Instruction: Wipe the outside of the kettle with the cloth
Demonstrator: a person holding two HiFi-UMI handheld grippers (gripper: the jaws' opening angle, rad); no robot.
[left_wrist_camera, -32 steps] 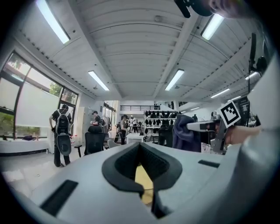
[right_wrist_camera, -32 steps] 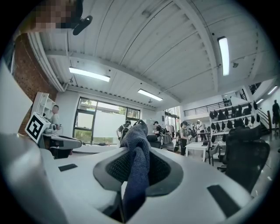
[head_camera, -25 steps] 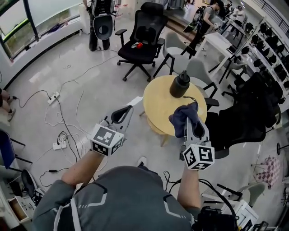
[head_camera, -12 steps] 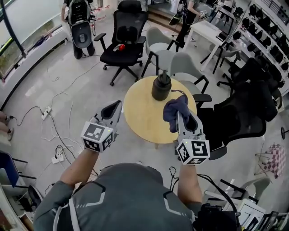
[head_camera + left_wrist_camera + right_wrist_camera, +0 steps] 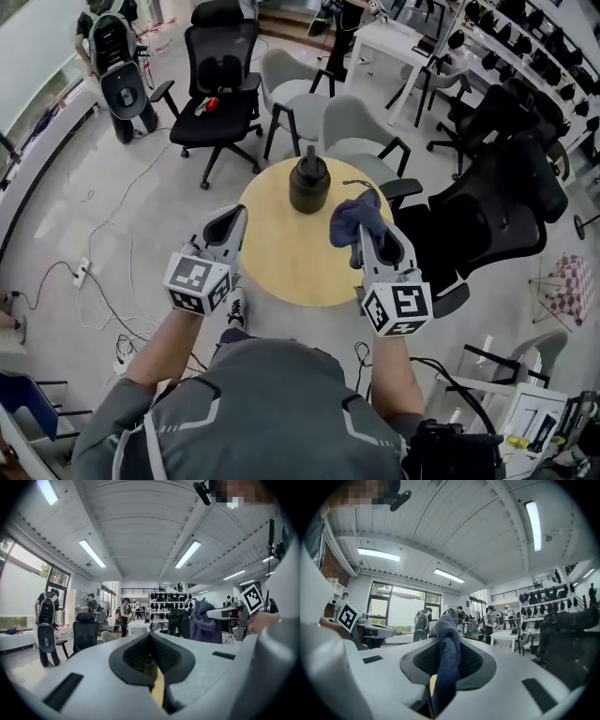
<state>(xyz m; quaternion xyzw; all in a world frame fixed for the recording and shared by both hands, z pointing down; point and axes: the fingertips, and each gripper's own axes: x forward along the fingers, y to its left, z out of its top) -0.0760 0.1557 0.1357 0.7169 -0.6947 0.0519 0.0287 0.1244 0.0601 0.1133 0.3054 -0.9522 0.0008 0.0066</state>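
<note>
Surface: we stand at a round wooden surface, with office chairs ringing its far side.
Arms: we hold both forearms out ahead, side by side and about level, the left forearm angled inward and the right one running straight forward.
Left hand-held gripper: its jaws are pressed together with nothing between them, and its tip sits over the near left edge of the surface.
Right hand-held gripper: it is clamped on the cloth, above the right part of the surface.
Kettle: dark and upright, it stands on the far part of the surface, apart from both hand-held grippers.
Cloth: blue and bunched, it spills out past the right jaws, near the kettle's right side and not touching it.
Hard to make out: from the head view the cloth covers the right jaw tips. In both gripper views each gripper's own pale body blocks the lower field, so we see only a yellow sliver of the surface between the jaws. We cannot tell the kettle's spout or handle from above.
</note>
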